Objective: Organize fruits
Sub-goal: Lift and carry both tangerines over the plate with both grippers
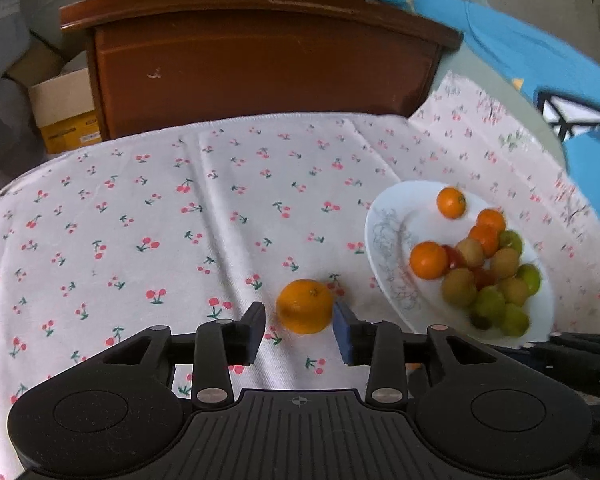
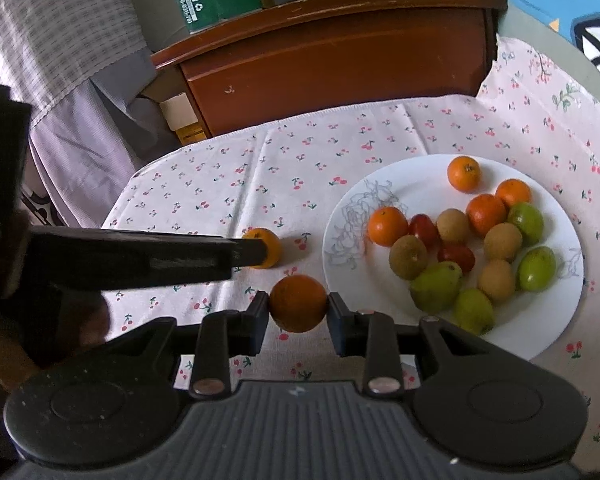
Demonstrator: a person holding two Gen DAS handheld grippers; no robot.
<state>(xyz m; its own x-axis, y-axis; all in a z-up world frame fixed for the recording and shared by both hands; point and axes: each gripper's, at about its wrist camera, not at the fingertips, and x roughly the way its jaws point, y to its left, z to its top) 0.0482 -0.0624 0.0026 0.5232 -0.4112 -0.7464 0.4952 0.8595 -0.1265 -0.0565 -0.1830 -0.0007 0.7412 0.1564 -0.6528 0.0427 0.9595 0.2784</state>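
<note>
A brown wooden headboard [image 1: 260, 60] stands behind the cherry-print cloth [image 1: 140, 220].

Left gripper [image 1: 299, 330] jaws apart; orange [image 1: 305, 306] on cloth [image 1: 140, 216] between pads, left pad clear. Plate [image 1: 384, 240] of mixed fruit near right.

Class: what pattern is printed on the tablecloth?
Small red cherries on white tablecloth, clearest in the left wrist view.

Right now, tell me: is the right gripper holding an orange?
Yes, the right gripper has its jaws pressed on both sides of an orange, off the plate.
</note>
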